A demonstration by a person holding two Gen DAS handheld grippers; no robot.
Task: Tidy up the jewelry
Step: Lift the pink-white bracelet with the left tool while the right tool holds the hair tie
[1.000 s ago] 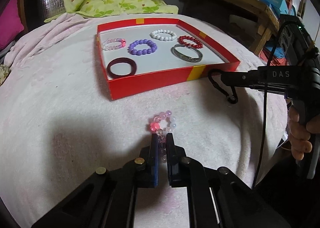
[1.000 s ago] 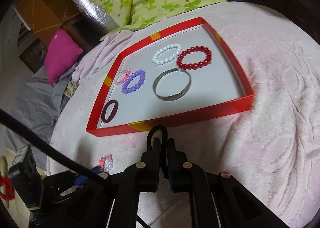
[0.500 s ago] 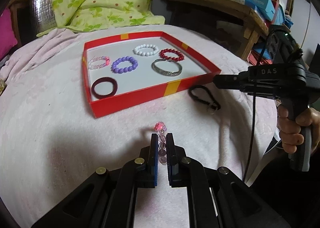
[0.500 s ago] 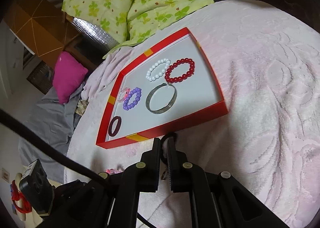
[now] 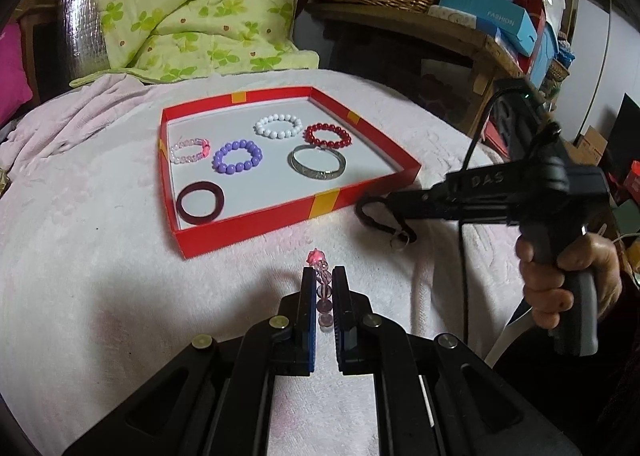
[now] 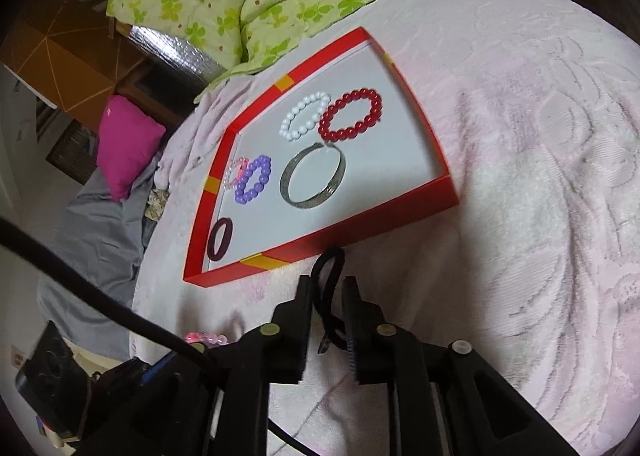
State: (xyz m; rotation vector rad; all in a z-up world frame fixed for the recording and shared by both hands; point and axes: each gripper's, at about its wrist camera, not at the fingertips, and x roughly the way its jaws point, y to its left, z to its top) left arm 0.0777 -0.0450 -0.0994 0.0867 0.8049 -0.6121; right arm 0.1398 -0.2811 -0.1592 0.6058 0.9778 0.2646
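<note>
A: Pale pink fleece blanket (image 5: 100, 256) over a bed, cluttered shelves behind. What's new?

B: Fingers first. Left gripper (image 5: 323, 288) is clamped on the pink bead bracelet (image 5: 322, 288), edge-on between the pads. It has come up off the blanket since a second ago and now sits closer to the red tray's (image 5: 256, 221) front wall.

A: Right side?

B: Right gripper (image 6: 329, 296) has just been opening. The black cord loop (image 6: 327, 268) is between the jaws, but the pads look clear of it (the cord seems draped, not pinched), lying on the blanket just outside the tray's near wall.

A: So released?

B: Reads that way. It was shut on the cord a second ago.

A: Tray contents?

B: Unchanged: white bead bracelet (image 5: 278, 126), red bead bracelet (image 5: 328, 136), purple bead bracelet (image 5: 237, 156), silver bangle (image 5: 317, 166), dark ring (image 5: 200, 202), small pink bracelet (image 5: 189, 145).

A: Meaning?

B: My guess: pink bracelet goes in next; the cord is still outside, so not sorted yet.
</note>
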